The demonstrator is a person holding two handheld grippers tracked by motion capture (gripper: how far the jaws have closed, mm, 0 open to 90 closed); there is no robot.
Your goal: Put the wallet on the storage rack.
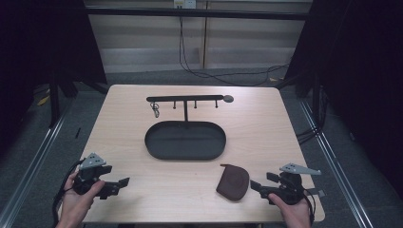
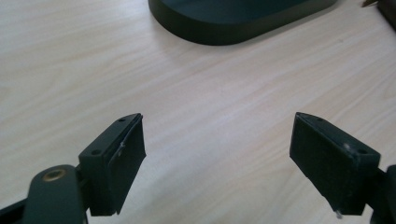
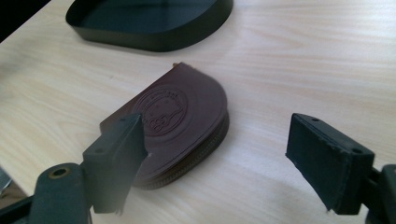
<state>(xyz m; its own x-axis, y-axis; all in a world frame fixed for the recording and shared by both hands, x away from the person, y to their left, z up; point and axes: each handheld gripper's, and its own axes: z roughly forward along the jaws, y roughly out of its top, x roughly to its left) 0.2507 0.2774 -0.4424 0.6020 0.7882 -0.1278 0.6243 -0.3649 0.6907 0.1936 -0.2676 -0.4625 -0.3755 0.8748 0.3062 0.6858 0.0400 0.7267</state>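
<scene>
A brown leather coin pouch (image 1: 233, 182) lies flat near the table's front right; in the right gripper view the pouch (image 3: 182, 116) shows an embossed round emblem and a zipper edge. My right gripper (image 1: 260, 186) rests just right of it, open, its left finger (image 3: 116, 158) in front of the pouch's near edge. My left gripper (image 1: 119, 185) sits at the front left, open over bare wood (image 2: 217, 154). A black oval tray (image 1: 185, 140) stands mid-table with a hook rack (image 1: 185, 99) rising behind it, a key ring (image 1: 155, 110) hanging from it.
The tray's wall (image 2: 224, 28) lies ahead of the left gripper, and the tray (image 3: 149, 23) is beyond the pouch in the right gripper view. Cables (image 1: 223, 73) run on the floor behind the table. The table's front edge is close to both hands.
</scene>
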